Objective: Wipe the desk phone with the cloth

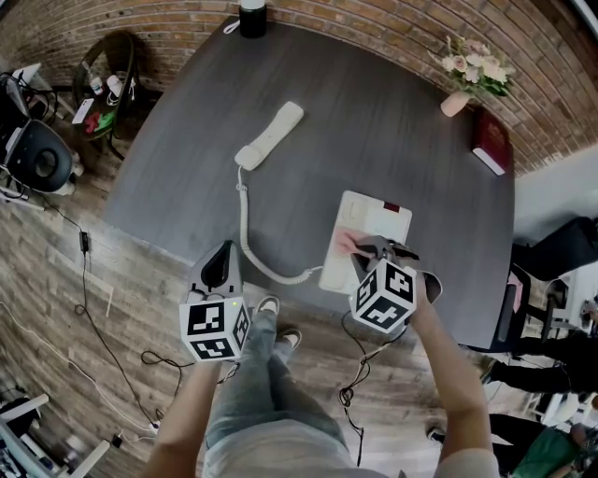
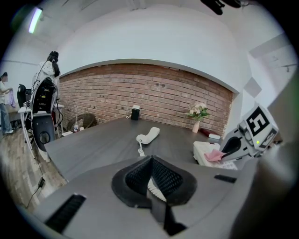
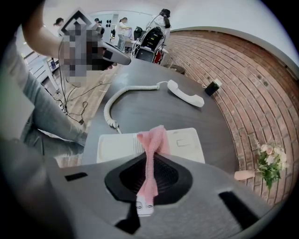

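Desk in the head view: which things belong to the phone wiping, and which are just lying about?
In the job: pink cloth, right tool gripping it, phone base, handset, coiled cord.
Lying about: flower vase, red book, black box by the wall.

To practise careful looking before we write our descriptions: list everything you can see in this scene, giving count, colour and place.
dark grey wooden table: one, dark grey, fills the middle
white plastic desk phone base: one, white, near right part of the table
white telephone handset: one, white, off the base, lying mid-table
white coiled cord: one, white, runs from handset to base
black cylindrical object: one, black, far table edge
pink vase of pale flowers: one, pink, far right
red book: one, red, beside the vase
pink knitted cloth: one, pink, over the base
left claw: one, grey, jaws together, near table edge
right claw: one, grey, shut on the cloth
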`<state>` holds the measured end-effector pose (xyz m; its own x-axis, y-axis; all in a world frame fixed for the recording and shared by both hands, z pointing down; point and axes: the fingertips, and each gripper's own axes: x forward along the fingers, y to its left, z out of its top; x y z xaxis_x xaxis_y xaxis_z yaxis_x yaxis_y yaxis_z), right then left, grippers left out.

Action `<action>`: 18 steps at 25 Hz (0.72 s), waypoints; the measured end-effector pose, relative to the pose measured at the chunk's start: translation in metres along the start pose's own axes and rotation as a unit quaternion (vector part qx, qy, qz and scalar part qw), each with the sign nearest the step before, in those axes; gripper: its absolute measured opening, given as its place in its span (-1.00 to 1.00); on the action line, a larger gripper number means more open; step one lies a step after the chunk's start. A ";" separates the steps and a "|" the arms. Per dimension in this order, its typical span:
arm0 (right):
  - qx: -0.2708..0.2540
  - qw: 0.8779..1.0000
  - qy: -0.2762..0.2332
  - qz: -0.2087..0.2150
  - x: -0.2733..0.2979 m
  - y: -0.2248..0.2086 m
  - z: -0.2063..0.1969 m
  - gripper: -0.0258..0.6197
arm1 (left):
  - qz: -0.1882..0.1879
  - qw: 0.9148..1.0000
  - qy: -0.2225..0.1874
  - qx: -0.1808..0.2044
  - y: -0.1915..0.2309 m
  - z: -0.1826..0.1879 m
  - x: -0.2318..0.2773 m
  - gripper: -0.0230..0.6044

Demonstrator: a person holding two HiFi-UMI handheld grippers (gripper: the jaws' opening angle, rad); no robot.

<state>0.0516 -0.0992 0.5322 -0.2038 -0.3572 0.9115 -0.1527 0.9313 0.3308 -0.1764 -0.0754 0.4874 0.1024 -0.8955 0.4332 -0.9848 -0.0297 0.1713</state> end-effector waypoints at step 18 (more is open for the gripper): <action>0.000 1.000 0.000 0.017 -0.001 0.023 -0.002 -0.86 | -0.002 1.000 0.000 0.002 -0.004 -0.005 -0.005 -0.92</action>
<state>0.0501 -0.0775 0.5397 -0.2093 -0.3249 0.9223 -0.1457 0.9430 0.2992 -0.1723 -0.0688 0.4893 0.1059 -0.8951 0.4332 -0.9850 -0.0346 0.1693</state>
